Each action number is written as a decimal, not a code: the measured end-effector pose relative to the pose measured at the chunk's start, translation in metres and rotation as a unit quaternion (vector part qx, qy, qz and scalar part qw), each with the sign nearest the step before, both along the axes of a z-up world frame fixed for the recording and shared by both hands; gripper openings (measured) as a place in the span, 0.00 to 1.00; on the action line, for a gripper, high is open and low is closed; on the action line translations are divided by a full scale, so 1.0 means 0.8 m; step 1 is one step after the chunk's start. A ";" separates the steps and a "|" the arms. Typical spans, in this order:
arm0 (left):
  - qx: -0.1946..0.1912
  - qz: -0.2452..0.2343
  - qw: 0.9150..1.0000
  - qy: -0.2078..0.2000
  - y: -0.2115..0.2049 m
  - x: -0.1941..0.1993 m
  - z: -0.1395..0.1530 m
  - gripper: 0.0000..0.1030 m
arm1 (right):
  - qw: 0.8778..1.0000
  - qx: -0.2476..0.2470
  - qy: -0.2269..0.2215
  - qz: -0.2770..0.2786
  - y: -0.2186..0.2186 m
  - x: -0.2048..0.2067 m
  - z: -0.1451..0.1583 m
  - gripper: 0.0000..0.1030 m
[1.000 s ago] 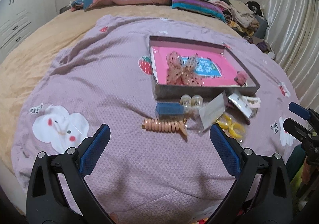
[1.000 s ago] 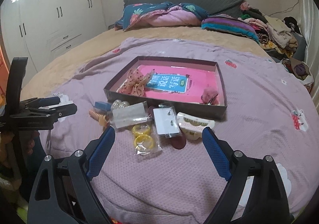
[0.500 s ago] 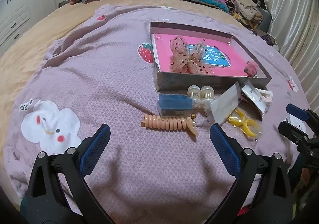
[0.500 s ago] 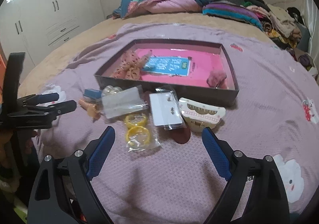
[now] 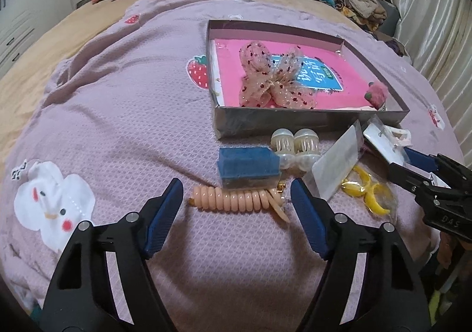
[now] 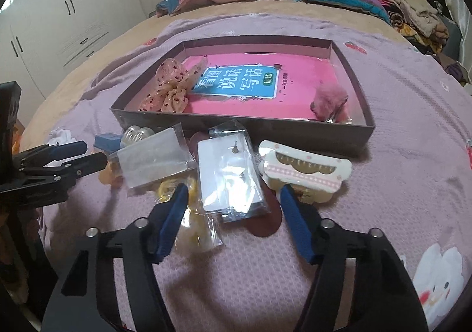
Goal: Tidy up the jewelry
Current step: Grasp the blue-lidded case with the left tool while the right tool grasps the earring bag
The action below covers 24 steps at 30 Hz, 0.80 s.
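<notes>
left gripper (image 5: 236, 208) closing around coil tie (image 5: 233, 199), nothing gripped yet; soft, springy, take mid-coil. right gripper (image 6: 233, 208) closing over earring bag (image 6: 231, 177); slick, light, pinch edge.

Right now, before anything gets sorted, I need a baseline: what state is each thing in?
Box: open, no lid, on the bedspread.
Bow: inside the box.
Pink fluffy clip: inside the box.
Coil hair tie: outside, flat on the bedspread, ungripped.
Earring card bag: outside, lying flat.
Left gripper: jaws closing, the coil hair tie between them.
Right gripper: jaws closing over the earring card bag.
</notes>
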<state>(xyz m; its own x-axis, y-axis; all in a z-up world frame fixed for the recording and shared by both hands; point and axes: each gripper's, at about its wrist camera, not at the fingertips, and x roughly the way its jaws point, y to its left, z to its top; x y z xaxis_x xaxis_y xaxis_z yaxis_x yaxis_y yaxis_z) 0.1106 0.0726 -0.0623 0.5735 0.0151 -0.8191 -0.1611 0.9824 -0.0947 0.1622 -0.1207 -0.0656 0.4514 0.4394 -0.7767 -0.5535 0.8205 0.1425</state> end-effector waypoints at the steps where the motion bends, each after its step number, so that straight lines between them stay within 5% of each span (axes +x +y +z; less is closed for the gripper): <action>1: -0.003 0.000 1.000 0.002 0.000 0.002 -0.001 0.65 | 1.000 0.000 0.000 0.001 0.001 0.001 -0.001 0.53; 8: -0.011 0.005 1.000 0.005 0.002 0.012 -0.006 0.60 | 1.000 0.004 -0.012 0.008 0.005 0.001 -0.001 0.41; 15: -0.044 0.007 0.999 0.001 0.009 0.019 -0.008 0.37 | 1.000 0.017 -0.023 0.008 -0.003 -0.005 0.009 0.40; 24: -0.039 0.008 0.999 -0.026 0.011 0.003 0.010 0.37 | 0.999 0.024 -0.036 0.015 -0.009 -0.025 0.018 0.40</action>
